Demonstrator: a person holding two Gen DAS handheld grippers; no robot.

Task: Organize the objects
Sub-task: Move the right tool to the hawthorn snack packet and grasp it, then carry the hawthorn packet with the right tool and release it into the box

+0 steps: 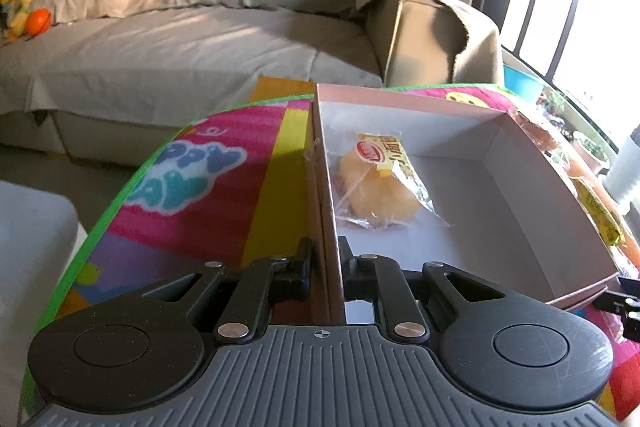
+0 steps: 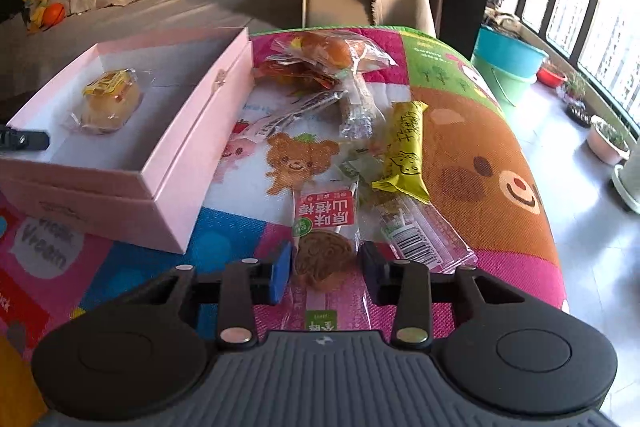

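Left gripper (image 1: 325, 263) fingers clamp the pink cardboard box (image 1: 520, 187) wall; right gripper (image 2: 326, 267) fingers pinch the crinkly clear hawthorn-stick packet (image 2: 325, 247) at six o'clock

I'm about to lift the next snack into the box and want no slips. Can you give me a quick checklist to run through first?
1. Left hand-held gripper clamped on the wall of the open pink cardboard box: ok.
2. Red-labelled clear packet with the round brown snack between the right hand-held gripper pads: ok.
3. Pads pressing the packet firmly: cannot tell.
4. Free floor space in the box beside the wrapped yellow cake: ok.
5. Neighbouring clear barcode wrapper clear of the grip: cannot tell, it lies right beside one pad.
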